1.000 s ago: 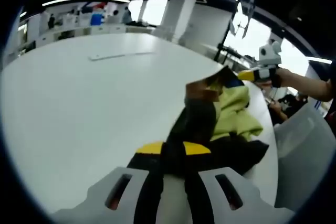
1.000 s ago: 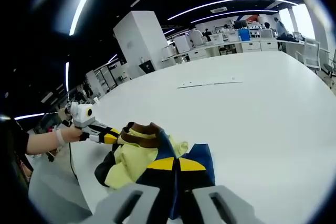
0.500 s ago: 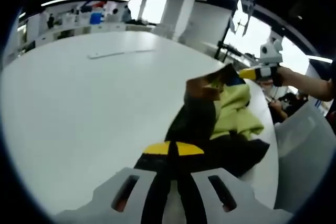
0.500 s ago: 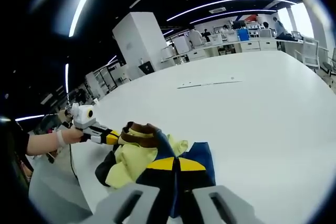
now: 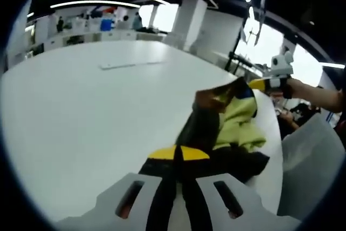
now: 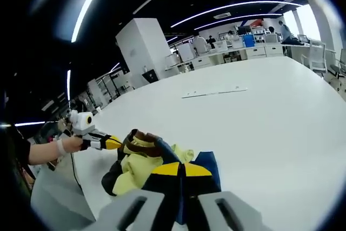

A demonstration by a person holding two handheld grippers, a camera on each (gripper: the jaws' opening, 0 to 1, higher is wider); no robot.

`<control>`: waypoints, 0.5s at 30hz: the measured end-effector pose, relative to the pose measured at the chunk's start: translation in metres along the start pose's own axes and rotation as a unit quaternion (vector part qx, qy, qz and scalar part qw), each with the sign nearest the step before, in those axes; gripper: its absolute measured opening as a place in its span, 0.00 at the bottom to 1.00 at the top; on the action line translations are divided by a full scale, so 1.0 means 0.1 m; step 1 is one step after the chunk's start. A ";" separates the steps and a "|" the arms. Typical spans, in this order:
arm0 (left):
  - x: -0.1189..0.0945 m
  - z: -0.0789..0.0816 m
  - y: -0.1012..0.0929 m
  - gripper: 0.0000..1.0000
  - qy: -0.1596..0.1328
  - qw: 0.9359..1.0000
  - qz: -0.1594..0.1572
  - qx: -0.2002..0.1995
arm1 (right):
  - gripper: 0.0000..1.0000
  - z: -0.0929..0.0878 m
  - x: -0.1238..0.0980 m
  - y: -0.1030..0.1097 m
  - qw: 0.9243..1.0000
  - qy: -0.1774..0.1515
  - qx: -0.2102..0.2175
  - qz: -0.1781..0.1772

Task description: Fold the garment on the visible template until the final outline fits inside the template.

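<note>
A yellow-green garment (image 5: 238, 123) with black panels, blue patches and a brown collar hangs bunched between my two grippers over the white table (image 5: 81, 112). In the left gripper view my left gripper (image 5: 178, 152) is shut on its dark fabric, and my right gripper (image 5: 254, 84) grips the far corner by the collar. In the right gripper view my right gripper (image 6: 181, 169) is shut on a dark blue part of the garment (image 6: 135, 169). There the left gripper (image 6: 116, 144) comes in from the left, shut on the brown collar edge.
A thin pale strip (image 5: 130, 64) lies flat farther out on the table (image 6: 270, 112), also the strip (image 6: 213, 91). The table's rounded edge (image 6: 81, 177) runs close beside the garment. A person's hand (image 6: 65, 145) holds the left gripper. Office desks stand far behind.
Both grippers keep their hold. The garment is raised a little and drawn slightly tauter between them; both views have shifted a bit with the hands.
</note>
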State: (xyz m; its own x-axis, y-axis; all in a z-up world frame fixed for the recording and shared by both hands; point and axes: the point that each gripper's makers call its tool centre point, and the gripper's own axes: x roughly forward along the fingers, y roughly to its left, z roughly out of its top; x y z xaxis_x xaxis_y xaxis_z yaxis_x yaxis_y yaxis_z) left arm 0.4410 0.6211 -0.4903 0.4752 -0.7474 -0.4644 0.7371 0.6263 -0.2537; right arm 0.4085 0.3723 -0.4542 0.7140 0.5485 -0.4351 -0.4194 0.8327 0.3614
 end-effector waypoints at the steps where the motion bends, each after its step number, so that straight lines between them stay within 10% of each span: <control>1: -0.03 0.02 0.01 0.00 -0.004 1.000 -0.001 -0.008 | 0.00 0.01 -0.01 0.00 1.000 -0.002 -0.001 0.001; 15: -0.32 0.56 -0.01 0.00 -0.081 0.996 0.017 0.012 | 0.00 0.55 -0.19 0.16 0.997 -0.068 -0.020 0.008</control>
State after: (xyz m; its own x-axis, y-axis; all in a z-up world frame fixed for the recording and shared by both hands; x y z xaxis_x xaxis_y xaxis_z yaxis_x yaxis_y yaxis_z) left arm 0.4523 0.6316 -0.4277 0.5697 -0.7532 -0.3288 0.7300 0.6476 -0.2186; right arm 0.4190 0.3717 -0.3952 0.7750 0.5488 -0.3134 -0.4516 0.8278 0.3328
